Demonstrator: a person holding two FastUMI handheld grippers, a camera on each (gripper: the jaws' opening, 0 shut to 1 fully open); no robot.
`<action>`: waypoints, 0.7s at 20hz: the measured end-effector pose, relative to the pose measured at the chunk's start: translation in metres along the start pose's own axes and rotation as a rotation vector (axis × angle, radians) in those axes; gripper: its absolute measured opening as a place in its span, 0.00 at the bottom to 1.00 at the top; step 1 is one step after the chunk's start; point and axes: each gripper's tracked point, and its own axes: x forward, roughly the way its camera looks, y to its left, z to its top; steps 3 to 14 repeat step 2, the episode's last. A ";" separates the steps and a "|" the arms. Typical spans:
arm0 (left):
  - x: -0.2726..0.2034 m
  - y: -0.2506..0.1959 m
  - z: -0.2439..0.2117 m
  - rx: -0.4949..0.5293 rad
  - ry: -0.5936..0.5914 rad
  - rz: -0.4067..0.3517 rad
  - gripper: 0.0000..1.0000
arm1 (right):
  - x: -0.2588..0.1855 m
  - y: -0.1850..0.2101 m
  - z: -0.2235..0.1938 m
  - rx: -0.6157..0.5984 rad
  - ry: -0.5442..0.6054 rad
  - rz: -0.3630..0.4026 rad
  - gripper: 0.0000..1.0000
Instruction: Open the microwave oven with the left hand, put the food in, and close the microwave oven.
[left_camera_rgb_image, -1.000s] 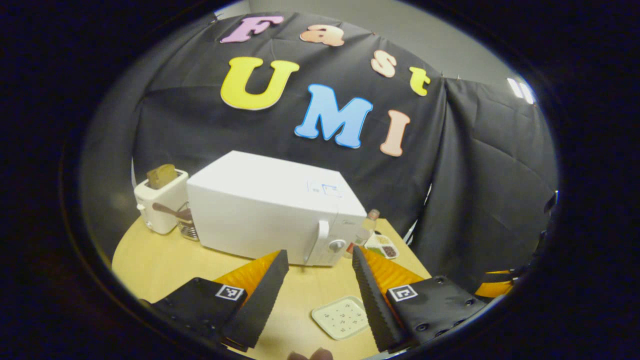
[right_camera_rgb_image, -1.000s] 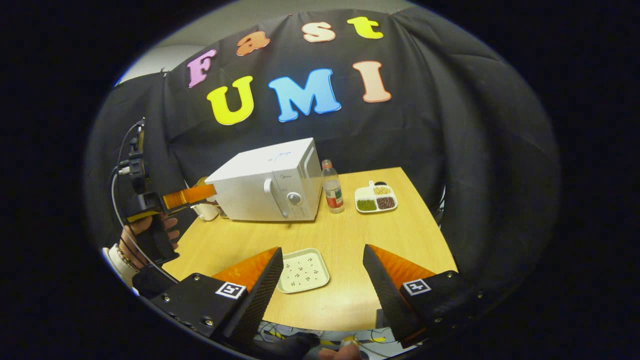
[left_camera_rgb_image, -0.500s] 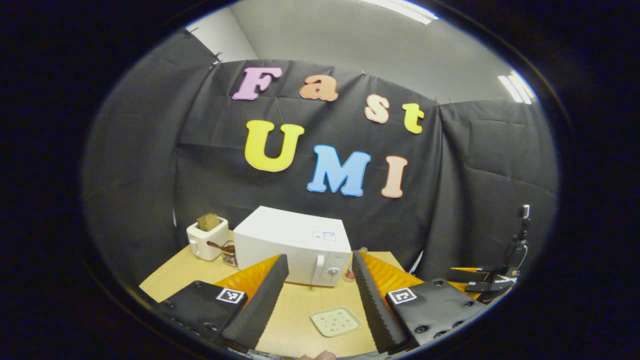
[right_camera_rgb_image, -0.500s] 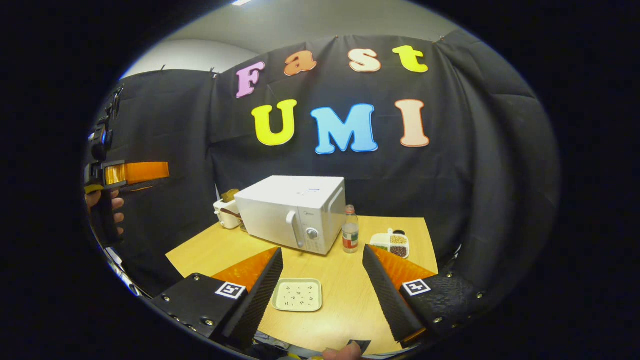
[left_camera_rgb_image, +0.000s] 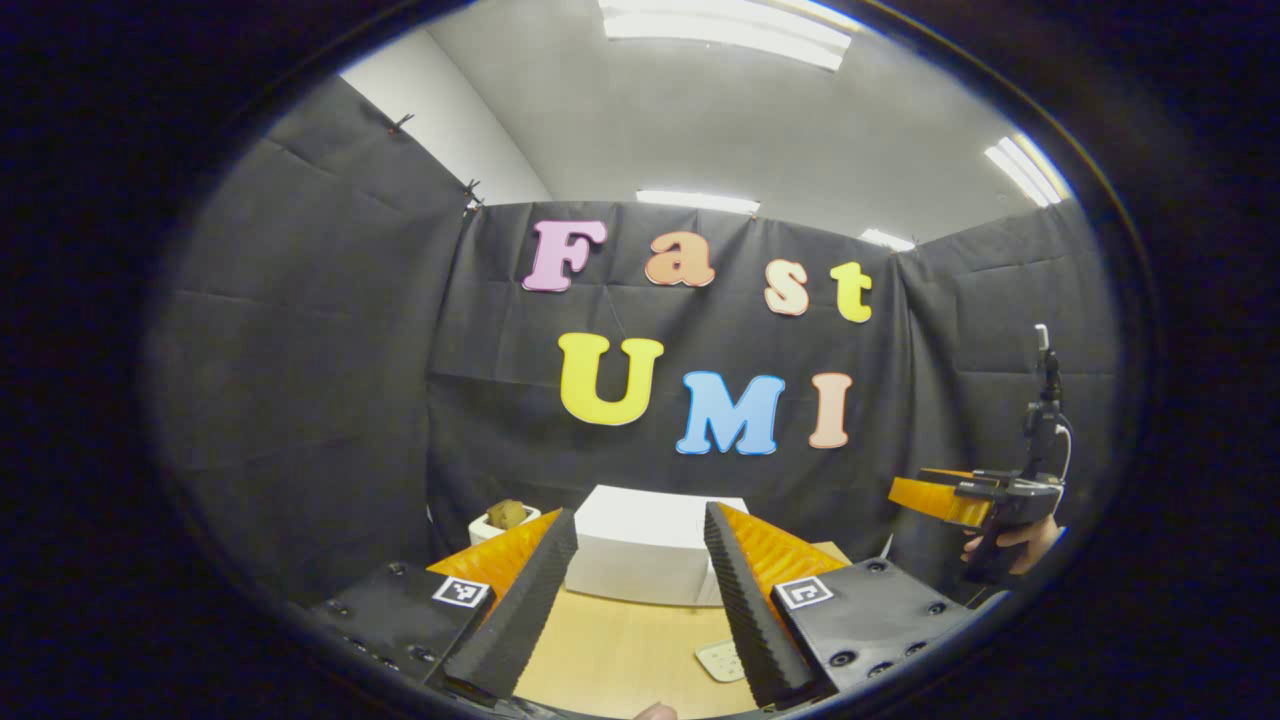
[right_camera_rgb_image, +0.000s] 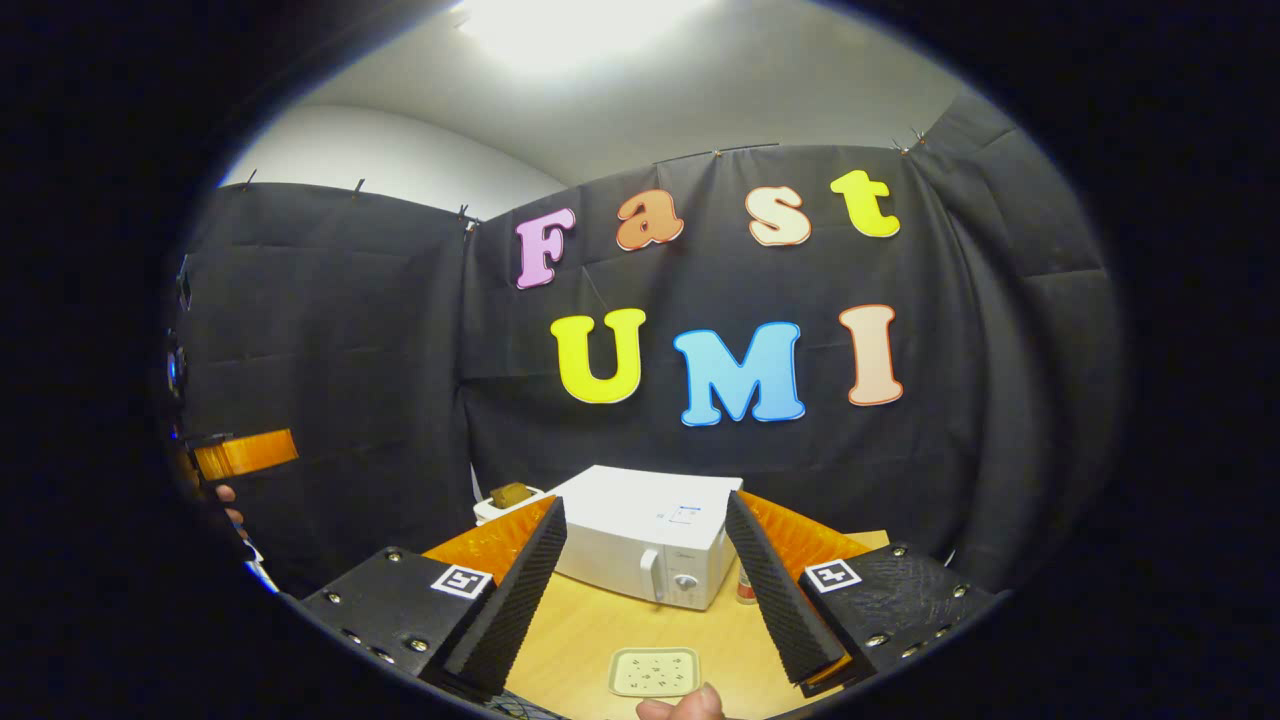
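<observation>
Facing microwave, door handle visible.

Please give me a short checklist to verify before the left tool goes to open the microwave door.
1. Microwave door shut, handle facing us: ok.
2. Left tool open and empty: ok.
3. Left tool close to the handle: not ok, it is far back and aimed high.
4. Right tool open and empty: ok.
5. Food tray on the table, in front of the microwave: ok.
6. Inside of microwave free: cannot tell.
</observation>
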 end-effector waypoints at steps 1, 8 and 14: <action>-0.003 0.009 0.002 0.004 -0.012 0.015 0.83 | 0.003 0.012 0.007 -0.018 -0.017 0.003 0.98; -0.007 0.016 0.001 -0.003 -0.020 0.027 0.83 | 0.005 0.023 0.011 -0.042 -0.024 0.006 0.98; -0.007 0.016 0.001 -0.003 -0.020 0.027 0.83 | 0.005 0.023 0.011 -0.042 -0.024 0.006 0.98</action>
